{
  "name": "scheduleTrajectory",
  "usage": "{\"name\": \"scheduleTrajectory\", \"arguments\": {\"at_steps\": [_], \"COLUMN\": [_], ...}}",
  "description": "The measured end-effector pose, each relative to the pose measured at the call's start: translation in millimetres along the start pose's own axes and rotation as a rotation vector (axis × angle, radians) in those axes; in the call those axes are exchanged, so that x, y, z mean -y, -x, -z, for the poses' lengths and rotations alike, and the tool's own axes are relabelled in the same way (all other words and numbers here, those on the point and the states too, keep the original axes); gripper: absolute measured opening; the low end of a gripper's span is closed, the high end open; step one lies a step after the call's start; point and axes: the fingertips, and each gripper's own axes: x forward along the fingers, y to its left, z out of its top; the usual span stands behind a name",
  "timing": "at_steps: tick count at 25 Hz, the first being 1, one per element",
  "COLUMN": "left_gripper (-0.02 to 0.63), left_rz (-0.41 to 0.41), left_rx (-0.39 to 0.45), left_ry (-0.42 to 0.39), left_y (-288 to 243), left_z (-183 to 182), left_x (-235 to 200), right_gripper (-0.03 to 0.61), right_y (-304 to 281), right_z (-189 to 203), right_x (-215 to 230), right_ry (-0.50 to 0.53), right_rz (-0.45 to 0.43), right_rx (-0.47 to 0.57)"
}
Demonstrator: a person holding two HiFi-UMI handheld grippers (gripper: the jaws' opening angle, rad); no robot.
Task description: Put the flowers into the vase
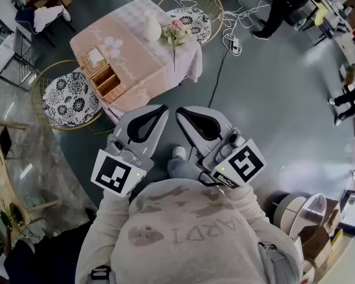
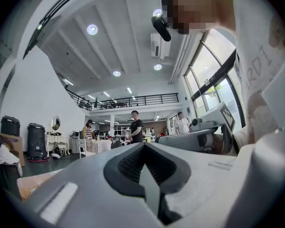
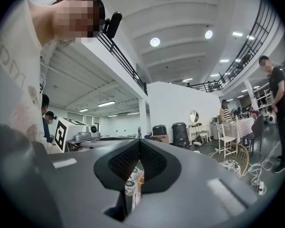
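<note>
Most of what lay below me was grey floor (image 1: 272,99), with a dark cable (image 1: 222,70) running across it toward a white power strip (image 1: 235,43). Ahead of me stood the table (image 1: 133,58) under its pink cloth, well apart from my tongs. It had one round chair with a black-and-white patterned cushion (image 1: 71,96) at its left side and a second such chair (image 1: 192,19) at its far right. I held both tongs close against my chest, side by side, tips aimed toward the table. My left gripper (image 1: 160,111) had its jaws closed together with nothing between them; its own view (image 2: 143,146) showed only the dark pads meeting at the tip. My right gripper (image 1: 183,114) was the same, jaws pressed tip to tip and empty (image 3: 139,142). On the table's near left part sat a wooden box (image 1: 103,76) with open compartments. Toward the far edge the white vase (image 1: 152,27) stood upright. The flowers (image 1: 176,33) lay on the cloth just beside it, to its right, pink heads near the vase and the stem trailing toward me.
</note>
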Motion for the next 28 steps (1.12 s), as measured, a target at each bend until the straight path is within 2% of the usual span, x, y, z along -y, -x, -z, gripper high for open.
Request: {"name": "scheduleTrajectory", "arguments": {"at_steps": [9, 16, 21, 28], "left_gripper": [0.002, 0.002, 0.002, 0.002], "left_rz": [-0.048, -0.058, -0.029, 0.061], "left_rx": [-0.021, -0.061, -0.044, -0.007], "left_ry": [-0.019, -0.019, -0.033, -0.026], "left_y": [-69.9, -92.3, -113.2, -150.7], "left_z": [0.6, 8.0, 11.7, 13.5], "left_x": [-17.7, -29.5, -40.2, -61.9], "right_gripper": [0.028, 0.028, 0.028, 0.028], "right_y": [1.5, -1.7, -6.2, -26.4], "right_z": [-6.8, -5.0, -1.4, -1.5], "right_x": [74.2, 104.5, 122.1, 164.6], "right_ry": [-0.010, -0.057, -0.051, -0.044], "right_rz": [-0.046, -0.043, -0.017, 0.054], "right_rx": [0.020, 0.055, 0.061, 0.036]}}
